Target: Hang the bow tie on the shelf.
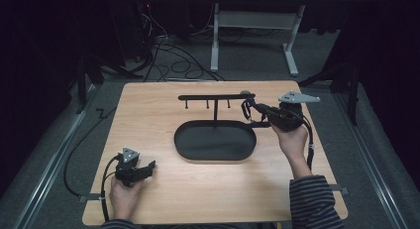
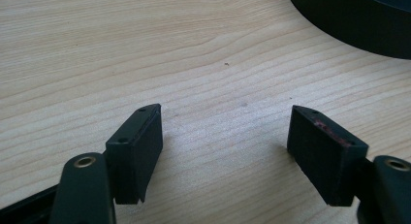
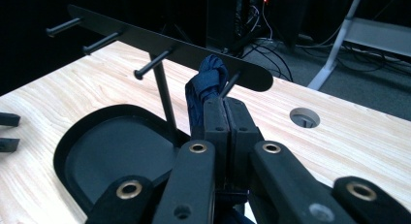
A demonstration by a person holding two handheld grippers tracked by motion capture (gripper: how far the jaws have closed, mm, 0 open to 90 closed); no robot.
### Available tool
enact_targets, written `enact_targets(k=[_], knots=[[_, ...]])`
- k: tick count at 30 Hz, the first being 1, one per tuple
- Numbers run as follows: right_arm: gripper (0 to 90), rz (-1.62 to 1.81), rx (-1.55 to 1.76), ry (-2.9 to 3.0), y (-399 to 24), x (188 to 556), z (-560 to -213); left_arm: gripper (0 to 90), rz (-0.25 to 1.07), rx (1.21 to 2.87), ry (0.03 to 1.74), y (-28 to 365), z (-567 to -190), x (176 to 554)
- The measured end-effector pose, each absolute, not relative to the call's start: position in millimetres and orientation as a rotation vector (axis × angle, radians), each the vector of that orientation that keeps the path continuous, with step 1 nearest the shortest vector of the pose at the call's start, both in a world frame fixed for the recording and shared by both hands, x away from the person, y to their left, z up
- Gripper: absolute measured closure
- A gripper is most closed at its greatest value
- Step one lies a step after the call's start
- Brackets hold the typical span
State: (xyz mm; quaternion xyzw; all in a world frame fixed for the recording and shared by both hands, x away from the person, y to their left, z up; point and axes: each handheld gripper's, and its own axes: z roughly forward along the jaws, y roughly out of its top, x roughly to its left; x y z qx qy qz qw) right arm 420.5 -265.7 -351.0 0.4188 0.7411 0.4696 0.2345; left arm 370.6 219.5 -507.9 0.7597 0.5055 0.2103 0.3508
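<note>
A black rack stands on the wooden table: an oval tray base [image 1: 215, 140] with a thin post and a flat crossbar [image 1: 216, 96] that carries several pegs. My right gripper [image 3: 225, 110] is shut on a dark blue fabric loop [image 3: 208, 78], held up right next to the end peg [image 3: 231, 83] at the bar's right end. From above, that gripper [image 1: 249, 109] is at the bar's right tip. My left gripper [image 2: 225, 136] rests low over bare wood at the front left [image 1: 148, 167], open, with nothing between its jaws.
The tray's dark rim [image 2: 349, 20] lies ahead and to the right of the left jaws. A round cable hole [image 3: 304, 117] is in the tabletop beyond the bar. Cables and a white table frame [image 1: 215, 35] are on the floor behind the table.
</note>
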Motion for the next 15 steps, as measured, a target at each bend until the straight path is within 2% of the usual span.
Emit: enact_targets(k=[15], knots=[[90.0, 1.252, 1.232, 2.012, -269.3, 434.9, -361.4, 29.3, 0.546, 1.964, 1.309, 219.7, -508.1, 370.7]])
